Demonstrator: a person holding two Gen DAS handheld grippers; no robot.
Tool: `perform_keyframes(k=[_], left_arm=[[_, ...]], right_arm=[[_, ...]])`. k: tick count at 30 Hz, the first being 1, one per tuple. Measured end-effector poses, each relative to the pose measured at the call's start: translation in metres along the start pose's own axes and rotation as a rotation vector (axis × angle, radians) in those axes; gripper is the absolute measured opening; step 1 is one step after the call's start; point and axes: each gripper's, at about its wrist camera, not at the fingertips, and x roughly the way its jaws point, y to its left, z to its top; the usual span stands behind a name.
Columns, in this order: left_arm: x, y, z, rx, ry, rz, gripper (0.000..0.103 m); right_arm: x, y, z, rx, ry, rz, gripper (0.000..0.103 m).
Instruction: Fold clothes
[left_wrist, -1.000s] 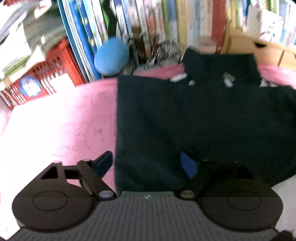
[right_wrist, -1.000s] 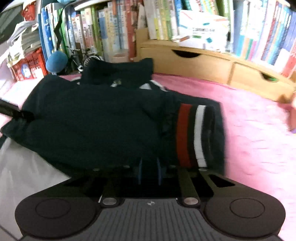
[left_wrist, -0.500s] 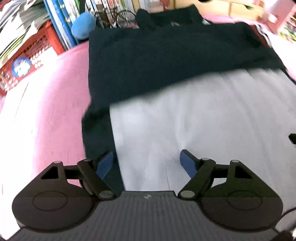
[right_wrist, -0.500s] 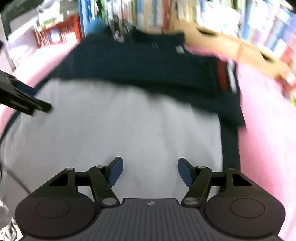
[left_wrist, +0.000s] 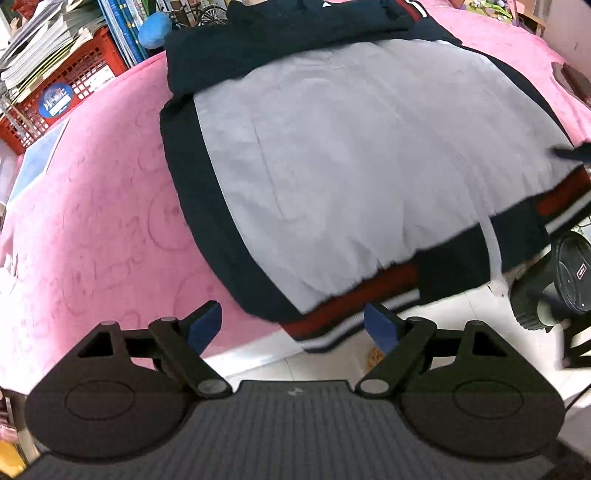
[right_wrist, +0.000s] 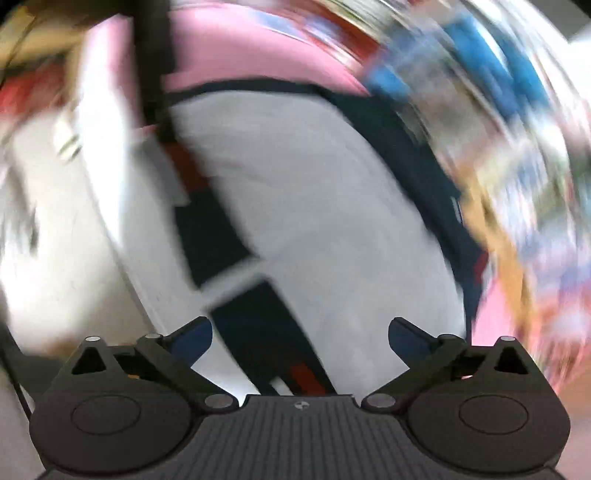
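Now jacket (left_wrist: 351, 155) ahead of both fingers; left (left_wrist: 291, 326), right (right_wrist: 299, 339) spread wide, empty.

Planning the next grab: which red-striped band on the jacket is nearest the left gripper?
The hem band just ahead of the left gripper, hanging off the pink table's edge; the others lie farther off.

No legible text on anything

Bright, even indoor light with only soft shadows. The left wrist view is mostly sharp; the pale lining of the jacket (left_wrist: 351, 166) glares slightly, and the fisheye lens bends the edges. The right wrist view is heavily motion-blurred, the far right smeared into colour streaks.
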Motion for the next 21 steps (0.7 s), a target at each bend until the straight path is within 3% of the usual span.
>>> perform_keyframes(k=[2,3,4,5,7,8,14,17,21], left_arm=[[-0.003,0.001,-0.001,-0.006,-0.009,0.003,0.085],[-0.005,0.002,-0.002,-0.006,-0.016,0.01,0.085],[-0.009,0.001,-0.004,-0.005,-0.025,0.018,0.085],[-0.016,0.001,-0.006,-0.005,-0.039,0.031,0.085],[-0.029,0.006,-0.004,-0.018,-0.073,0.044,0.085],[-0.036,0.01,-0.002,-0.033,-0.091,0.046,0.085],[-0.074,0.033,0.027,-0.121,-0.206,0.081,0.088],[-0.08,0.04,0.05,-0.142,-0.246,0.113,0.089],[-0.07,0.046,0.085,-0.175,-0.248,0.144,0.093]], right_arm=[[0.014,0.031,-0.002,-0.17,-0.032,-0.074,0.103],[0.019,0.035,-0.004,-0.213,-0.035,-0.082,0.095],[0.024,0.037,-0.005,-0.247,-0.035,-0.083,0.079],[0.029,0.039,-0.006,-0.282,-0.035,-0.085,0.034],[0.017,0.005,0.005,-0.104,-0.024,0.007,0.023],[0.006,-0.018,0.012,0.007,-0.02,0.037,0.019],[-0.018,-0.129,0.047,0.215,-0.13,-0.098,0.014],[0.012,-0.199,0.067,0.318,-0.159,-0.114,0.014],[0.106,-0.292,0.07,0.486,-0.143,-0.048,0.014]])
